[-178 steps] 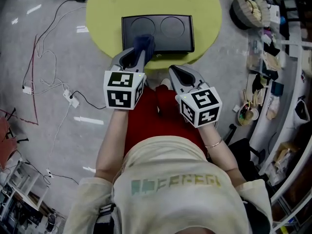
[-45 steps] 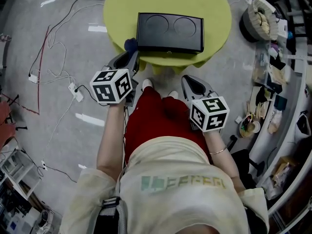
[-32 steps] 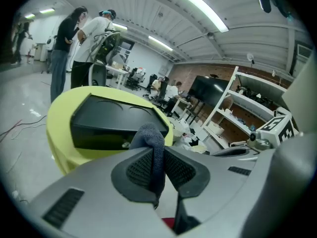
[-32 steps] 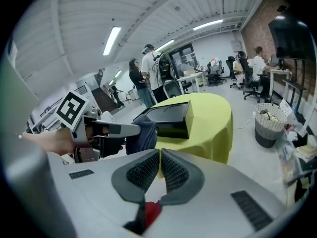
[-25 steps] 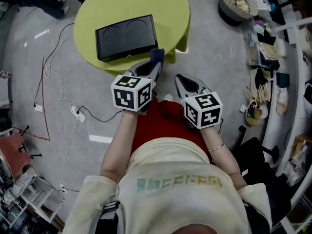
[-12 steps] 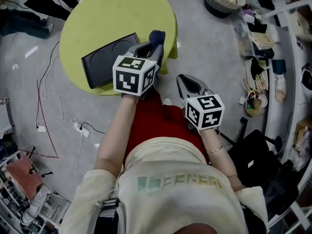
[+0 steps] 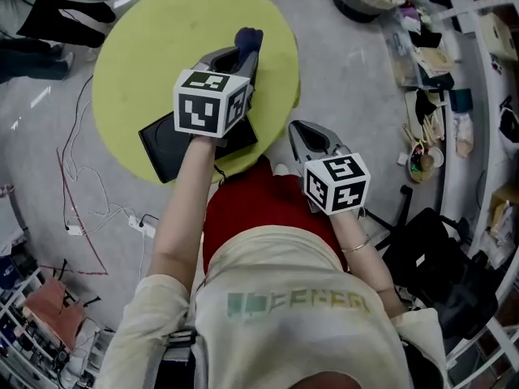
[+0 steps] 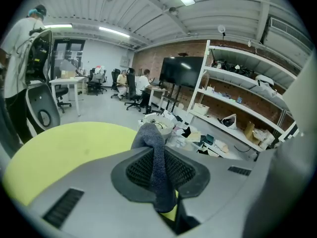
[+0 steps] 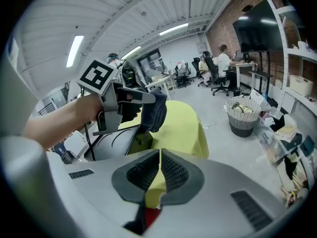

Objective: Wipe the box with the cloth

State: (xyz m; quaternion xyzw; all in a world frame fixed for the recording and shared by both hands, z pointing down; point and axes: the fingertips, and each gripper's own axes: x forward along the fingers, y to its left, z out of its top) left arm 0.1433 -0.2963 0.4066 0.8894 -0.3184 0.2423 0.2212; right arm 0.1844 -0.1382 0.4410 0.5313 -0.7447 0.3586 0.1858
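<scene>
Two claws, one cloth, and the box under the left forearm.
Left claw (image 7: 241,55) is clamped on the dark blue cloth (image 7: 247,37), whose bunched end pokes out past the tips above the yellow-green counter (image 7: 130,71). The black box (image 7: 162,148) lies on the counter behind those tips, partly covered by the marker cube and forearm. Right claw (image 7: 310,136) is closed on nothing, beside the counter's near edge. Compared with half a second earlier, the left claw reaches farther across the counter, and the box, then at its left, now sits beneath it.
</scene>
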